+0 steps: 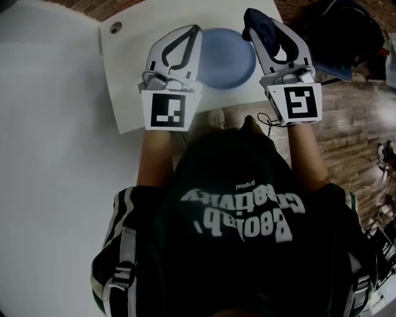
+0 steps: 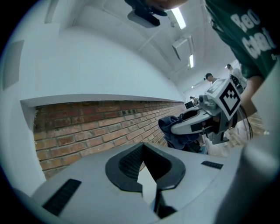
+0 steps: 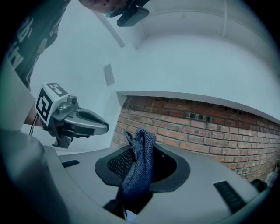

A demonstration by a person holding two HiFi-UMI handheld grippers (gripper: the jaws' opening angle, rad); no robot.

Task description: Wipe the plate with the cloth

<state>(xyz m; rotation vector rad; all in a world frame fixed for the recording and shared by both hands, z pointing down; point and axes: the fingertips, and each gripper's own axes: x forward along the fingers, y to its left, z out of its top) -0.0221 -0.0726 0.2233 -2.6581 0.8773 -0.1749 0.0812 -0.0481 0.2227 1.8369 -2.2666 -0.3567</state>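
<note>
A round blue plate (image 1: 226, 59) lies on a white board (image 1: 133, 80) in the head view, partly hidden by both grippers held above it. My left gripper (image 1: 197, 29) hovers over the plate's left edge, shut, with nothing between its jaws. My right gripper (image 1: 250, 18) hangs over the plate's right edge, shut on a dark blue cloth (image 1: 255, 26). In the right gripper view the cloth (image 3: 139, 164) stands up from between the jaws. In the left gripper view my left gripper (image 2: 143, 146) points at a brick wall, with the right gripper (image 2: 205, 120) and the cloth (image 2: 173, 131) beside it.
The white board lies on a pale table (image 1: 49, 155) and has a small round mark (image 1: 115, 27) near its far left corner. A dark bag (image 1: 343, 37) sits on the wooden floor (image 1: 352, 124) to the right. A brick wall (image 3: 197, 127) stands behind the table.
</note>
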